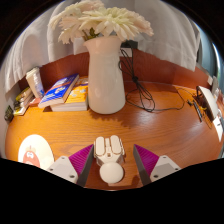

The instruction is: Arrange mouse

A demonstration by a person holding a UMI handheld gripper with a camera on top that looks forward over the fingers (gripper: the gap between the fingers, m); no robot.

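Note:
A white mouse (109, 160) lies on the wooden desk (160, 135), its buttons pointing away from me and its rounded back towards me. It sits between the two fingers of my gripper (112, 162). The gripper is open: the left pink pad (82, 160) is close beside the mouse, and a strip of desk shows between the mouse and the right pad (143, 158). The mouse rests on the desk on its own.
A tall white vase (106, 75) with pale flowers (100, 20) stands just beyond the mouse. A black cable (141, 92) trails to the vase's right. Books (60, 93) lie at the left, a round white and orange disc (33, 151) is near the left finger, and a white device (211, 106) sits at the far right.

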